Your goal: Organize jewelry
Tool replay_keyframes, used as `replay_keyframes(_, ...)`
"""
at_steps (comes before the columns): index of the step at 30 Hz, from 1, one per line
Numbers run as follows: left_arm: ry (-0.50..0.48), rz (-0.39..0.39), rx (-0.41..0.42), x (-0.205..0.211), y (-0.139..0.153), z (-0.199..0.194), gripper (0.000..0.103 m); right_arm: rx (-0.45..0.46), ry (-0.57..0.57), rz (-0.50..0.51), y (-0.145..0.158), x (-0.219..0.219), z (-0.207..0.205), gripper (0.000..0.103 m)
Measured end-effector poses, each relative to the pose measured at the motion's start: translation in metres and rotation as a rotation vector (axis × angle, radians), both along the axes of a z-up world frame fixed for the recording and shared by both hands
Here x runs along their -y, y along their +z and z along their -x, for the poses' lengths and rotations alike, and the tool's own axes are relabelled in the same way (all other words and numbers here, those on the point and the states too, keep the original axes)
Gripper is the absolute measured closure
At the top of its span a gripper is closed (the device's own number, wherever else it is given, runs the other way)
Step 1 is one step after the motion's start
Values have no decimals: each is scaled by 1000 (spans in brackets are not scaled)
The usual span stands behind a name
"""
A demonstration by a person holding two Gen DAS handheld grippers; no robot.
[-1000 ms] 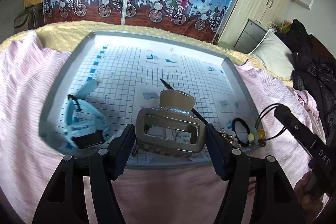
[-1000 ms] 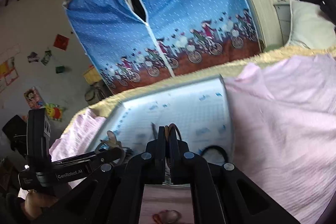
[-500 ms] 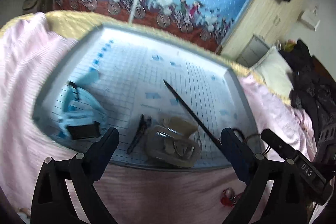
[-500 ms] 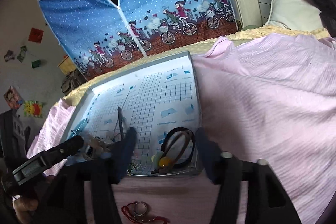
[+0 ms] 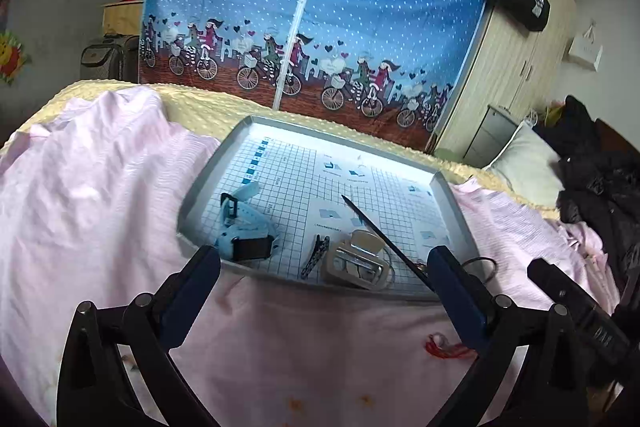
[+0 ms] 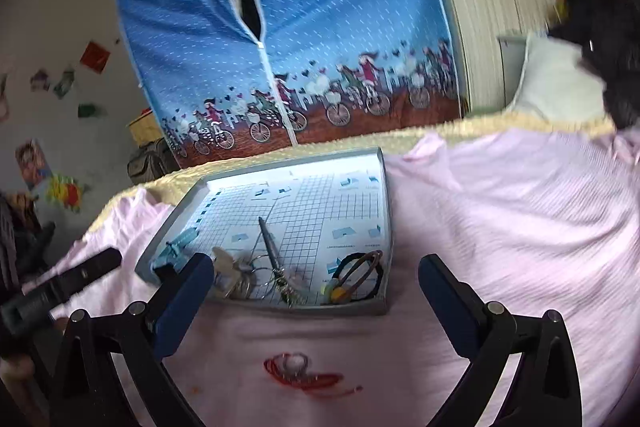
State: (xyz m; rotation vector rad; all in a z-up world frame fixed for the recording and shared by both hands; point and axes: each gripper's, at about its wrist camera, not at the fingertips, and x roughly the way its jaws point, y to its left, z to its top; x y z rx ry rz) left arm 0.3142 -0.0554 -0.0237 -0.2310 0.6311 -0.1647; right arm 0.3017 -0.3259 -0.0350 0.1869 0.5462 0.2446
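While both tools gape, clip (image 5: 357, 262) on tray (image 5: 224, 163)

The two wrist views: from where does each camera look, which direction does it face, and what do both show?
Left wrist view: sits on the left gripper, above the pink bedspread, facing the tray's near edge; its open fingers show, with the other gripper at right.
Right wrist view: sits on the right gripper, facing the tray's near right corner; its open fingers show, with the other gripper at left.
Shared: tray, black hair stick, blue watch, blue wardrobe cover.
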Motion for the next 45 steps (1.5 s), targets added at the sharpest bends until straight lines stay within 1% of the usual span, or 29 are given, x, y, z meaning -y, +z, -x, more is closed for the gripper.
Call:
replay_keyframes(3,4,-4,26,-4,7,17,1,42,0,58,8,-5,22,0)
replay_keyframes(4,4,-15,43,-5,10,26,1,47,-1,60,8,-6,27,0)
replay_keyframes(7,9,-58,73,-7,17,45,1,52,11,46,11,-6,49,0)
replay_keyframes(12,2,-89,88,-14,18,65,1,74,6,45,20,-10,70,0)
replay_keyframes(15,-5,-100,102,-20,18,76,1,62,9,37,20,-13,81,0)
replay_keyframes(17,-4,-122,107,-24,17,83,1,46,14,31,19,-14,88,0)
replay_keyframes(20,5,-187,86,-27,10,88,1,18,14,16,14,-13,94,0)
replay_keyframes(21,1,-202,78,-29,7,90,1,-6,12,-3,12,-13,95,0)
replay_keyframes(23,-17,-217,63,-35,-1,93,1,-48,5,-38,6,-11,96,0)
replay_keyframes(26,-39,-230,25,-42,-13,93,1,-112,6,-62,-4,-12,94,0)
replay_keyframes(29,-49,-250,-39,-49,-30,89,1,-223,31,-50,-23,-19,80,0)
replay_keyframes(31,-53,-255,-85,-52,-42,83,1,-309,45,-17,-40,-26,69,0)
replay_keyframes(33,-47,-255,-116,-54,-49,79,1,-345,54,24,-50,-31,65,0)
replay_keyframes(35,-42,-249,-127,-56,-52,78,1,-353,67,83,-53,-39,64,0)
replay_keyframes(37,-45,-240,-134,-56,-54,76,1,-352,83,119,-55,-45,64,0)
replay_keyframes(42,-63,-233,-150,-55,-58,76,1,-358,112,177,-60,-55,62,0)
replay_keyframes(45,-71,-218,-168,-53,-61,73,1,-359,111,207,-57,-55,57,0)
